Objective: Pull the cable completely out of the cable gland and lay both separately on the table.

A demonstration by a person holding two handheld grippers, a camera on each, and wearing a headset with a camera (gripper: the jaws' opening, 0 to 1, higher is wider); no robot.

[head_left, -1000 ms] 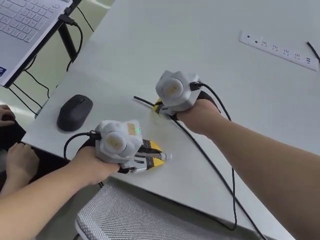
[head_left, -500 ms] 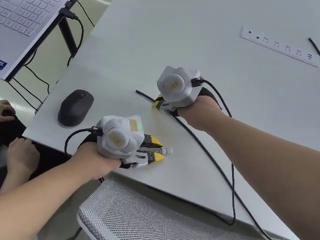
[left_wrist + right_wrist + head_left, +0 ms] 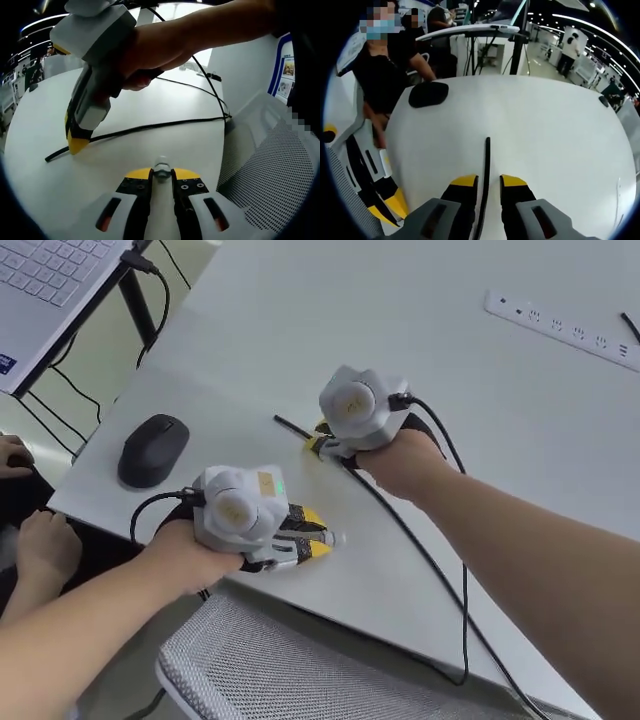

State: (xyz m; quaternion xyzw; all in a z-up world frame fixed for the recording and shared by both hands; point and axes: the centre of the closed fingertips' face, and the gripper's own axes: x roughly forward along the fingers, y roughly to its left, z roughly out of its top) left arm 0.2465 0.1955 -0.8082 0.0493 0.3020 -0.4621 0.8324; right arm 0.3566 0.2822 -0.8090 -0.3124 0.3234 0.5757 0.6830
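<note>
The black cable (image 3: 487, 155) lies on the white table (image 3: 300, 330), its free end pointing toward the mouse. It runs between the jaws of my right gripper (image 3: 488, 182), which stand slightly apart, wider than the cable. That gripper (image 3: 318, 446) is low on the table, with the cable's end (image 3: 285, 425) just past its tips. My left gripper (image 3: 161, 174) is shut on the small pale cable gland (image 3: 161, 166). It rests near the table's front edge (image 3: 322, 543), apart from the cable (image 3: 150, 127).
A black mouse (image 3: 152, 448) sits left of the grippers. A white power strip (image 3: 565, 332) lies at the far right and a laptop (image 3: 50, 275) on a stand at the upper left. A mesh chair (image 3: 260, 670) is below the table edge. A person (image 3: 380, 75) sits nearby.
</note>
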